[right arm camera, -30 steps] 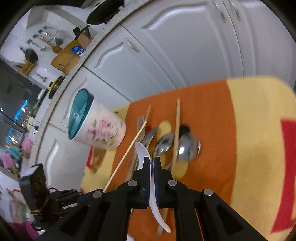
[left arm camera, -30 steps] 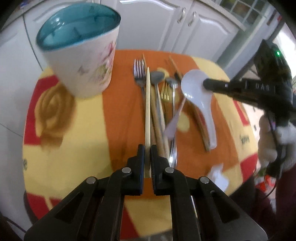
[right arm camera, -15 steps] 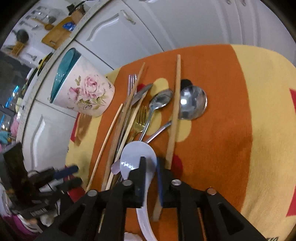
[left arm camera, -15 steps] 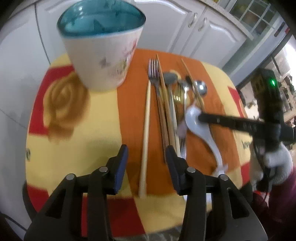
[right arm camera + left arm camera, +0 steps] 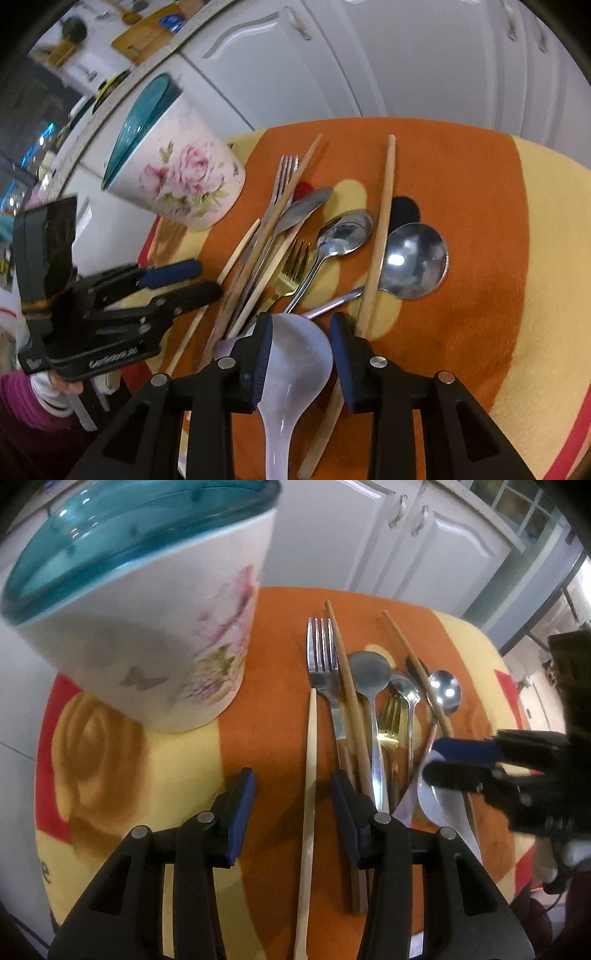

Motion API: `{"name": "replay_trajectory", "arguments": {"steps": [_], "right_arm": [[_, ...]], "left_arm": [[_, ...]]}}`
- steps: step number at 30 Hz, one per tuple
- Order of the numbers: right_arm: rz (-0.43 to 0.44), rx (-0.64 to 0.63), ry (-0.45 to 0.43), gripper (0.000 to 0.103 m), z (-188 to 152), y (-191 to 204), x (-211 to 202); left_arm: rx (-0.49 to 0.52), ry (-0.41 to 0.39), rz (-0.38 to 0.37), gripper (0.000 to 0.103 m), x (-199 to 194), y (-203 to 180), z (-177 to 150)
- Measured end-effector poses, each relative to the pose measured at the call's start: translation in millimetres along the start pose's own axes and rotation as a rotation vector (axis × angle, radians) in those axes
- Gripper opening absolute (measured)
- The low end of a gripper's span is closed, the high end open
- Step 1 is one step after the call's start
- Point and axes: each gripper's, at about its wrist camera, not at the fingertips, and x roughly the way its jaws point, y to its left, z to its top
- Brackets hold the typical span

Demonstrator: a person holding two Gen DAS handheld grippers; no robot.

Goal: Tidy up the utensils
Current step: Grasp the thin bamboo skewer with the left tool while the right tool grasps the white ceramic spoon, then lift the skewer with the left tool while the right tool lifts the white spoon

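- Utensils lie side by side on the orange-and-yellow tabletop [image 5: 266,738] in the left wrist view: a pale chopstick [image 5: 309,794] rests untouched between the wide jaws of the left gripper [image 5: 291,797], beside a silver fork [image 5: 325,672] and the floral cup [image 5: 147,627].
- From the right wrist view, the right gripper [image 5: 301,339] straddles a white spoon [image 5: 295,365], jaws opening, pads clear of the bowl; a round ladle [image 5: 413,254] lies beyond.
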Motion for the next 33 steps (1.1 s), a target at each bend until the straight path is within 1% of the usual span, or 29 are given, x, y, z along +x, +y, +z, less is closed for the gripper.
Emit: {"name": "replay_trajectory", "arguments": {"steps": [2,4,5,6,7,9,12,14,15,16,17,19,23,28,33], "right_arm": [[-0.008,-0.022,-0.004,0.031,-2,2,0],[-0.008,-0.016,-0.008,0.031,-2,2,0],[-0.009,-0.009,-0.007,0.031,-2,1,-1],[-0.013,-0.002,-0.008,0.031,-2,0,-4],[-0.016,-0.005,-0.010,0.031,-2,0,-6],[-0.024,-0.016,0.000,0.031,-4,-1,-6],[-0.052,-0.053,0.006,0.031,-7,5,-4],[-0.074,-0.079,0.003,0.030,-8,10,-3],[-0.095,-0.104,0.004,0.026,-9,16,-2],[-0.107,-0.121,0.003,0.017,-10,19,-2],[-0.116,-0.136,0.000,0.012,-10,22,-2],[-0.135,-0.177,-0.016,0.007,-12,30,-4],[-0.165,-0.202,-0.048,0.006,-14,38,-11],[-0.224,-0.227,-0.089,0.005,-17,46,-27],[-0.274,-0.256,-0.110,0.005,-19,55,-35]], "left_arm": [[0.008,-0.005,0.018,0.040,3,-3,5],[0.007,-0.010,0.027,0.037,6,-6,9],[0.006,-0.010,0.030,0.033,7,-7,11],[0.007,-0.010,0.037,0.027,7,-7,13],[0.011,-0.011,0.047,0.024,9,-8,13],[0.020,-0.014,0.057,0.013,11,-10,15],[0.012,-0.011,0.050,0.006,11,-8,15],[0.008,-0.009,0.052,0.005,11,-8,16],[0.006,-0.009,0.052,0.005,10,-7,15],[0.004,-0.009,0.050,0.005,10,-6,15],[0.002,-0.010,0.049,0.004,10,-5,14],[-0.003,-0.013,0.048,0.004,10,-5,13],[-0.009,-0.012,0.044,0.004,9,-3,10],[-0.021,-0.016,0.034,0.004,7,-2,10],[-0.026,-0.027,0.022,0.004,4,-2,8]]}}
